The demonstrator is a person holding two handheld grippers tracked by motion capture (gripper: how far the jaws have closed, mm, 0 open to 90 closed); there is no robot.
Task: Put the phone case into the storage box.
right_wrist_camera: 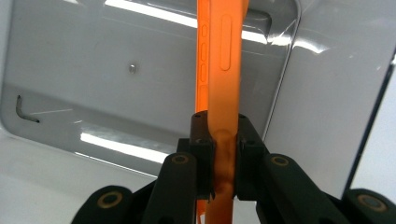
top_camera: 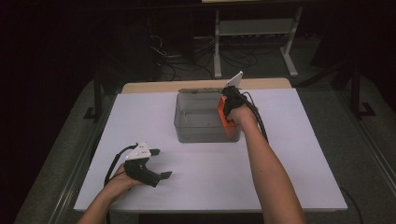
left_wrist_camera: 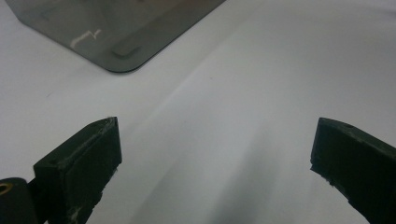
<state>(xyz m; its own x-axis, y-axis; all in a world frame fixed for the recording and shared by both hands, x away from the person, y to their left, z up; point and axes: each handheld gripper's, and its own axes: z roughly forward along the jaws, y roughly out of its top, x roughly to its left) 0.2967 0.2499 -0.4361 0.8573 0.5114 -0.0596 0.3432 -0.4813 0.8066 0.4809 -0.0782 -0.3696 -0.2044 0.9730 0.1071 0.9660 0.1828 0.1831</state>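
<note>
plainly, thin orange phone case, edge-on, clenched in right hand-held gripper, left hand-held gripper released

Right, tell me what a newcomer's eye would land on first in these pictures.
The bright orange phone case stands out first: the right gripper is shut on its edge, holding it over the clear grey plastic bin near the far middle of the white table. Next comes the left gripper, resting near the table's front left corner with its jaws wide open and nothing between them.
</note>
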